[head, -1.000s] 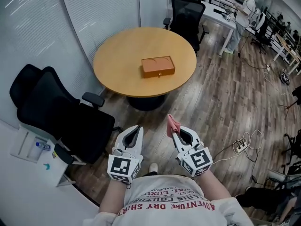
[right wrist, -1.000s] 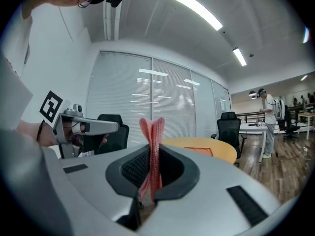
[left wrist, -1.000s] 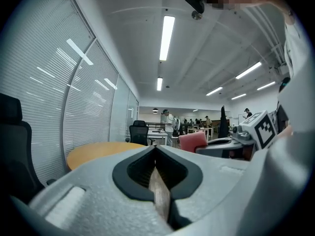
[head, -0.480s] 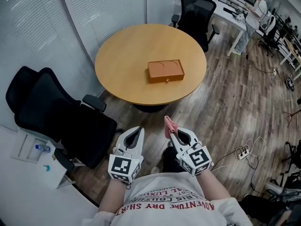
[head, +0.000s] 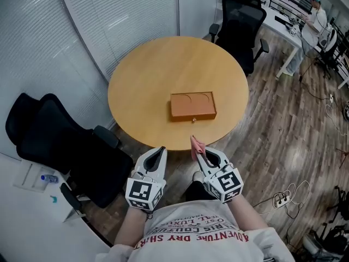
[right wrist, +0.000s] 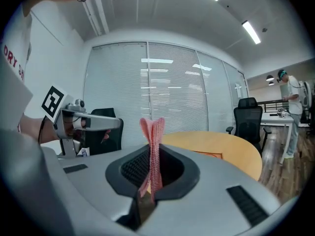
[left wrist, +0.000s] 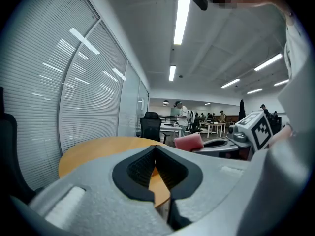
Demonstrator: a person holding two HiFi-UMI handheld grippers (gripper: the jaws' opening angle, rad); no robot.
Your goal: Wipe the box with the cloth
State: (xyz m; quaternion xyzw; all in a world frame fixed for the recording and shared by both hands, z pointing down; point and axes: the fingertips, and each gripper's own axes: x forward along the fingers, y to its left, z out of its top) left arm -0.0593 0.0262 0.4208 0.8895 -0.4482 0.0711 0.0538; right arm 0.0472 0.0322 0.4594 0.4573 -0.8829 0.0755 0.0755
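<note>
An orange-brown flat box (head: 193, 107) lies near the middle of the round wooden table (head: 142, 81); its edge shows as an orange strip (right wrist: 209, 155) in the right gripper view. My right gripper (head: 199, 152) is shut on a folded pink cloth (head: 196, 144) that sticks up from its jaws (right wrist: 152, 146). It hovers just short of the table's near edge. My left gripper (head: 158, 156) is beside it, shut with nothing in it (left wrist: 155, 165). The pink cloth (left wrist: 188, 142) also shows in the left gripper view.
Black office chairs stand at the left (head: 60, 141) and behind the table (head: 242, 21). Window blinds (head: 87, 21) run along the far left. A person (head: 313, 10) stands by desks at the far right. A power strip (head: 281, 200) lies on the wood floor.
The table and box have come nearer and lower in the head view as the person walked up. Both grippers keep their pose, the right one still shut on the cloth.
</note>
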